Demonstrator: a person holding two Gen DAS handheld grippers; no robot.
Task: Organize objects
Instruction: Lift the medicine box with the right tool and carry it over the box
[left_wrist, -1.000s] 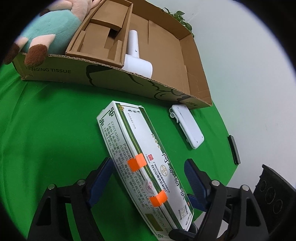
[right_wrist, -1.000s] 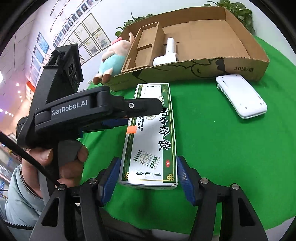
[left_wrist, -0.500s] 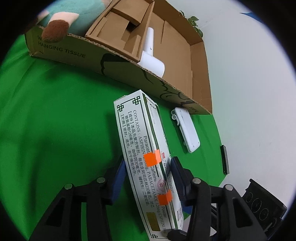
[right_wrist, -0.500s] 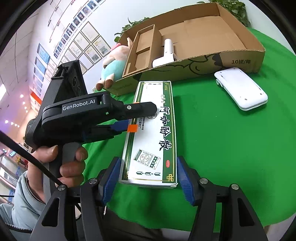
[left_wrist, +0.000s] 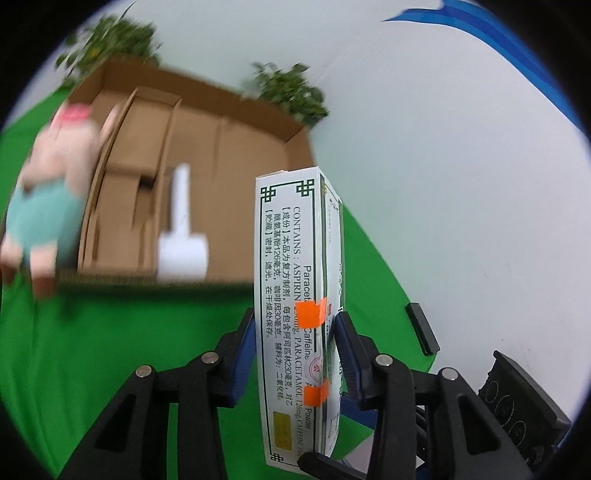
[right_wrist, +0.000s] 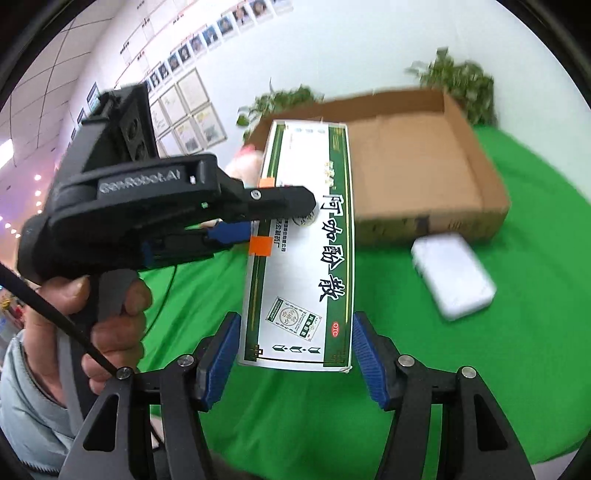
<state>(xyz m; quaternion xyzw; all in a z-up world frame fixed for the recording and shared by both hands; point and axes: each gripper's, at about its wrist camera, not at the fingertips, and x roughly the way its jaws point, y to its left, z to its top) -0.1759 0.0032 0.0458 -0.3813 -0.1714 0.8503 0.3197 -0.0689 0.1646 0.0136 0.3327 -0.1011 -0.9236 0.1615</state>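
Note:
A long white-and-green medicine box (left_wrist: 291, 266) with orange tape tabs hangs in the air above the green cloth (left_wrist: 92, 350). My left gripper (left_wrist: 295, 317) holds it across its thin sides, the jaws closing with both blue pads pressed on it. From the right wrist view the medicine box (right_wrist: 306, 240) shows its printed face. My right gripper (right_wrist: 295, 332) is shut on its near end, one pad against each long edge. The left gripper (right_wrist: 273, 218), held by a hand, clamps the box's left edge.
An open cardboard tray box (left_wrist: 240, 147) lies beyond with a white lint roller (left_wrist: 181, 243) and a cardboard insert inside. A plush pig (left_wrist: 48, 192) sits at its left end. A white flat device (right_wrist: 454, 277) and a small black bar (left_wrist: 421, 328) lie on the cloth.
The left jaws came together onto the medicine box. Both grippers then rose with it, lifting it off the cloth and tipping it onto its edge.

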